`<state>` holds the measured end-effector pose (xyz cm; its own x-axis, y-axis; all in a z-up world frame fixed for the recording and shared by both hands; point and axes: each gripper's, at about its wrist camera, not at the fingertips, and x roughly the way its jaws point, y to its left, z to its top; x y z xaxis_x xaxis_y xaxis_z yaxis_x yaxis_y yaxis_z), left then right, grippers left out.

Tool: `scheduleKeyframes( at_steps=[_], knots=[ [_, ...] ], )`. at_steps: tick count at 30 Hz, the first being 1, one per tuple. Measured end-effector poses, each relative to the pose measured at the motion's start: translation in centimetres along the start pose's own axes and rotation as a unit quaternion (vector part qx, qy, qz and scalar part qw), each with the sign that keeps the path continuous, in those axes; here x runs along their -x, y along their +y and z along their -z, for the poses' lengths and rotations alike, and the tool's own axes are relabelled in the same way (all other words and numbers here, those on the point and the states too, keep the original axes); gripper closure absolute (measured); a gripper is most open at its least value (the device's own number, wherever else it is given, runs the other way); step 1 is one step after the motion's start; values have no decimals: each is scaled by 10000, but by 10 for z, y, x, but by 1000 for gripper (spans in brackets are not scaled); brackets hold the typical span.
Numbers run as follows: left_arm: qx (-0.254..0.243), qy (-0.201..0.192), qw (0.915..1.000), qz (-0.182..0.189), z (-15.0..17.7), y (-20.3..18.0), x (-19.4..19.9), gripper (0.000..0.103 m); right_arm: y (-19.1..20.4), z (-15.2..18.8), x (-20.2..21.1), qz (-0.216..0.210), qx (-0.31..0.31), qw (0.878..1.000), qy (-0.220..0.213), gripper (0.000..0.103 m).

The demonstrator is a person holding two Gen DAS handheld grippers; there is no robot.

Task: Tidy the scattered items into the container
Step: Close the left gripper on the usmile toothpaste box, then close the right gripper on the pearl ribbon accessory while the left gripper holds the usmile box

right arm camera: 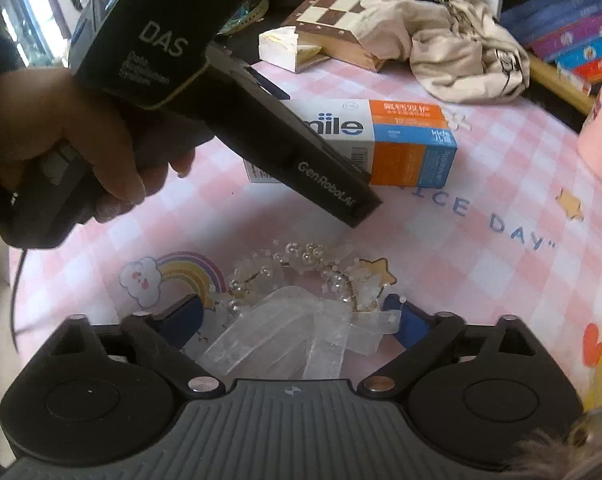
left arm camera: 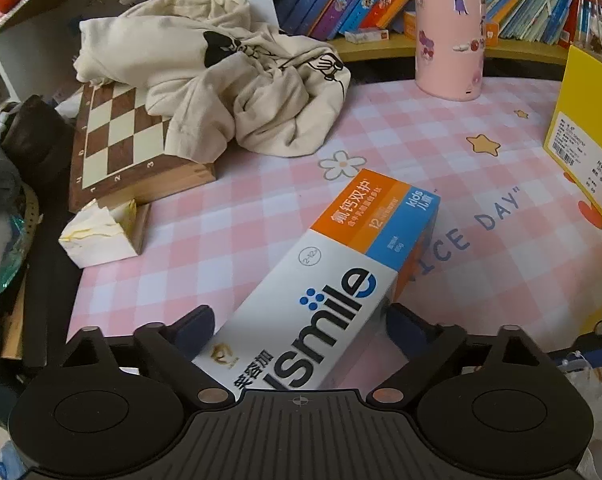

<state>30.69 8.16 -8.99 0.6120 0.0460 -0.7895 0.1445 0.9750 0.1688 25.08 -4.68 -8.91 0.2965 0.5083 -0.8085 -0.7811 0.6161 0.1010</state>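
Lying flat on the pink checked worktop [left arm camera: 237, 216], the toothpaste box [left arm camera: 341, 264] is the landmark: white at its near end, orange and blue at its far end. The left gripper [left arm camera: 299, 318] straddles the box's near end, its fingers [left arm camera: 199, 320] apart on either side, not clearly pressing the card. Beyond the box's far end stands a pink sticker-covered cylinder [left arm camera: 449, 32]; to the far right of it a yellow box [left arm camera: 581, 140]. Left of it lie a chessboard [left arm camera: 121, 140] and a crumpled cream garment [left arm camera: 237, 88]. Nearer the camera than the box in the right wrist view, a beaded headpiece with white ribbons [right arm camera: 301, 296] sits between the right gripper's [right arm camera: 299, 318] spread fingers [right arm camera: 407, 320].
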Motion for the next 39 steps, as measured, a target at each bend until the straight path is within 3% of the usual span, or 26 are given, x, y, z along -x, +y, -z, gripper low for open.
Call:
scheduleKeyframes(
  at_steps=[2, 5, 10, 12, 15, 21, 23, 25, 29, 31, 34, 39],
  knots=[
    [62, -27, 10000, 30, 2, 1, 4, 18, 1, 2, 2, 84, 109, 9999, -27, 30],
    [202, -35, 9998, 78, 6, 2, 12, 28, 0, 5, 6, 204, 230, 9995, -60, 39],
    [402, 147, 9978, 498, 15, 0, 32, 49, -11, 14, 15, 342, -110, 9993, -26, 44],
    [367, 172, 9977, 547, 20, -5, 35, 48, -16, 18, 18, 398, -246, 9989, -12, 42],
    [190, 222, 9991, 317, 20, -12, 28, 43, -19, 20, 21, 460, -359, 9983, -6, 37],
    [414, 262, 9985, 251, 6, -12, 9, 37, -15, 20, 18, 565, -225, 9982, -7, 34],
    [582, 250, 9976, 274, 3, -9, 5, 39, -14, 20, 17, 601, -163, 9981, -9, 34],
    [748, 259, 9961, 395, 2, -7, 4, 48, -14, 20, 17, 610, -146, 9980, -23, 36],
    [877, 277, 9945, 502, 6, -5, 8, 52, -17, 19, 20, 628, -194, 9978, -32, 52],
    [1011, 299, 9930, 528, 11, -2, 13, 52, -20, 19, 22, 614, -270, 9977, -34, 87],
    [1246, 306, 9898, 613, 20, 2, 21, 52, -23, 18, 27, 554, -408, 9976, -41, 96],
    [1665, 265, 9832, 700, 46, 9, 45, 52, -20, 21, 40, 527, -504, 9972, -159, 96]
  ],
)
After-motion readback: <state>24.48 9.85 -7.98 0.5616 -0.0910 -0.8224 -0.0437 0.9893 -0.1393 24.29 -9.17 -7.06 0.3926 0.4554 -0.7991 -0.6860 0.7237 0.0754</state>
